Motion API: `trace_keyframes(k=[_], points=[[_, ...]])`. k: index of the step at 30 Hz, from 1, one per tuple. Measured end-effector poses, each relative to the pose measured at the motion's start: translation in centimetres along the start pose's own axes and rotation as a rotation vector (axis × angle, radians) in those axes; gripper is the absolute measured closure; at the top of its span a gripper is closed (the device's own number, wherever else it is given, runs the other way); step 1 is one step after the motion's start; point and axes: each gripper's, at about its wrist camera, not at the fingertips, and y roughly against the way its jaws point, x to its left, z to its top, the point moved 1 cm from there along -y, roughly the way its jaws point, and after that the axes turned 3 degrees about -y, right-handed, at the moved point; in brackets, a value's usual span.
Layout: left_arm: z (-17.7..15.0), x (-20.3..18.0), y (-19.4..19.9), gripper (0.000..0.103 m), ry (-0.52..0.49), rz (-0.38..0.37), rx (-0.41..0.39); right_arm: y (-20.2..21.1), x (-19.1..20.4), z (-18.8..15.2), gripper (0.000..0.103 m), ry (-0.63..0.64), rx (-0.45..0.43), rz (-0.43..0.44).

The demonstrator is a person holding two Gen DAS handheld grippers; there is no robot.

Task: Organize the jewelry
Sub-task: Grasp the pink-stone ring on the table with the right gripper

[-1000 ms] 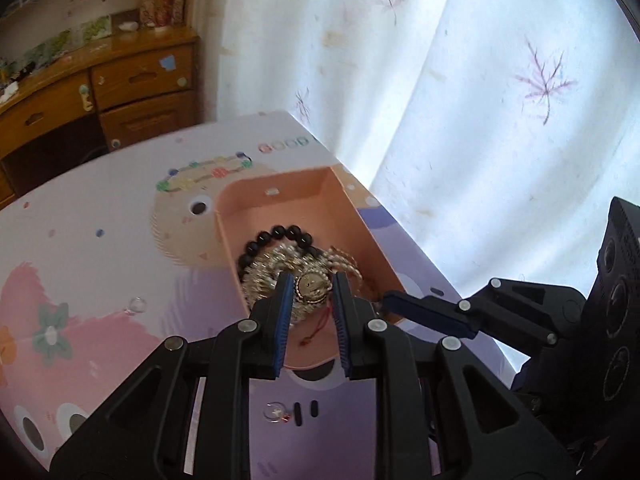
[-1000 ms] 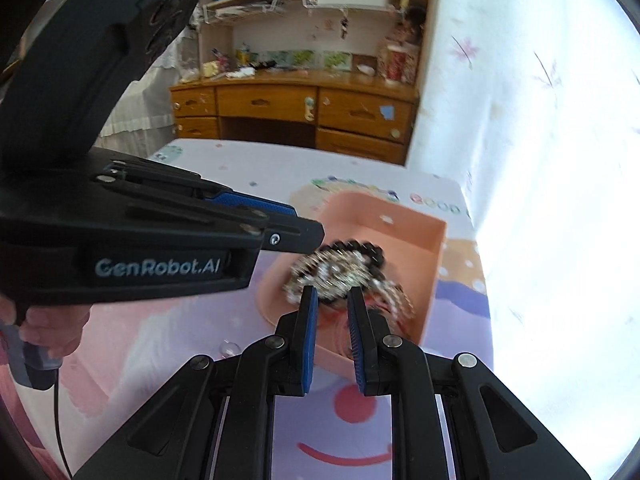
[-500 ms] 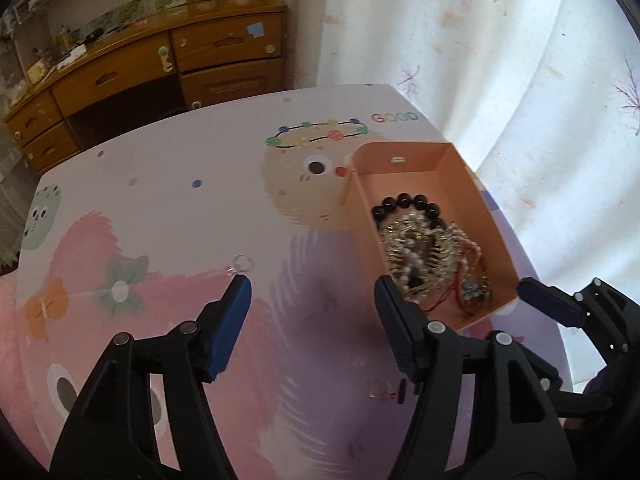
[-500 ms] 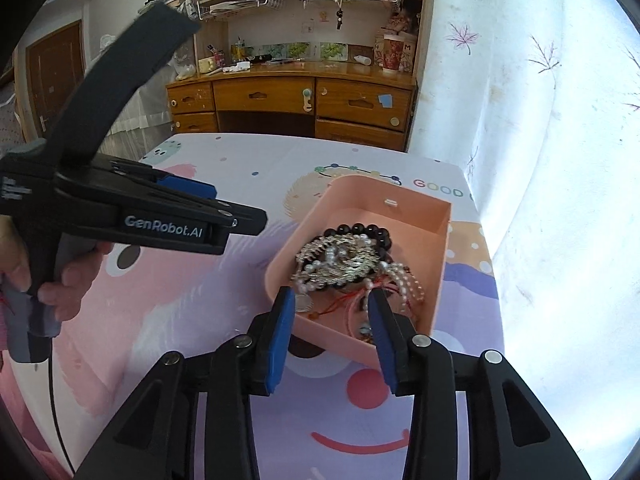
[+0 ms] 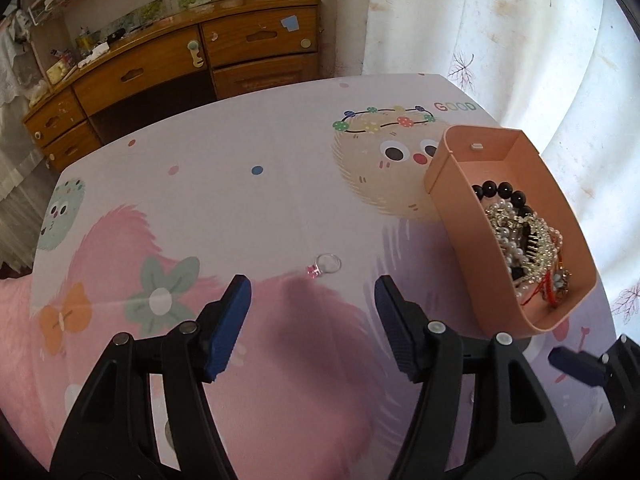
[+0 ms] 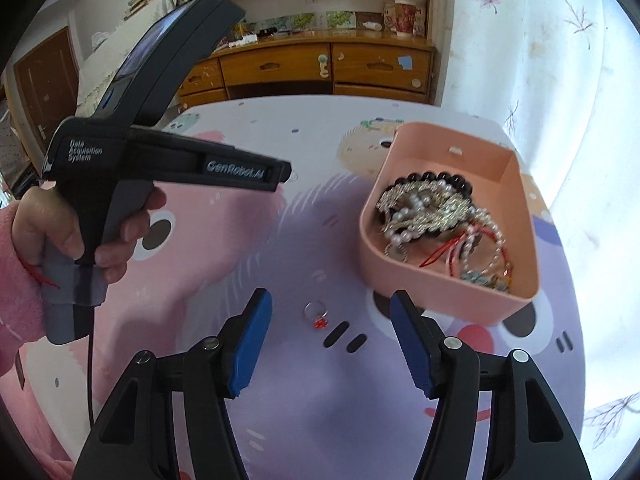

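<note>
**Q:** On the patterned tablecloth (image 5: 248,200), reading from left to right, what has changed in the last second?

**A:** The left gripper (image 5: 312,320), which a second ago stood narrowed over the jewelry in the pink tray (image 5: 452,216), has swung away to the left and now hangs with its jaws wide, carrying nothing. Directly ahead of its gap lies a ring with a pink stone (image 5: 325,265), loose on the cloth. The right gripper (image 6: 332,344) has likewise widened and holds nothing; a second ring with a red stone (image 6: 317,314) lies just ahead of it.

**Q:** What does that imply for the task?

**A:** The tray already holds the bulk of the pieces: a black bead bracelet (image 6: 436,179), a pearl and rhinestone cluster (image 6: 424,208) and red cords (image 6: 448,250). By judgement, the two rings are what remains, one for each gripper.

**Q:** And what stands around or in the way?

**A:** The path from either ring to the tray looks free. The tray sits at the table's right side, beside a white curtain (image 5: 500,32); a wooden dresser (image 5: 224,56) stands well behind. The likelier trouble is the rings themselves, thin and flat on the soft cloth, which may slip from broad pads. In the right wrist view the left gripper's body (image 6: 168,160) and the hand (image 6: 68,236) gripping it fill the left side.
</note>
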Motion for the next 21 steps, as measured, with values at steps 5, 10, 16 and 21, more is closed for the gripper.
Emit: trace_keyframes(k=[5, 10, 16, 21], points=[[0.0, -0.1, -2.0, 0.041, -0.043, 0.003, -0.040, -2.0, 1.5, -0.9, 0.050, -0.021, 0.026, -0.030], [0.2, -0.4, -3.4, 0.041, -0.068, -0.018, -0.067, -3.3, 2.8, -1.3, 0.063, -0.031, 0.042, -0.063], [0.7, -0.4, -4.5, 0.042, -0.084, -0.028, -0.075, -3.8, 3.7, -1.3, 0.077, 0.013, 0.038, -0.081], [0.7, 0.2, -4.5, 0.072, -0.063, -0.076, -0.076, -4.0, 3.8, -1.4, 0.088, 0.004, 0.039, -0.084]])
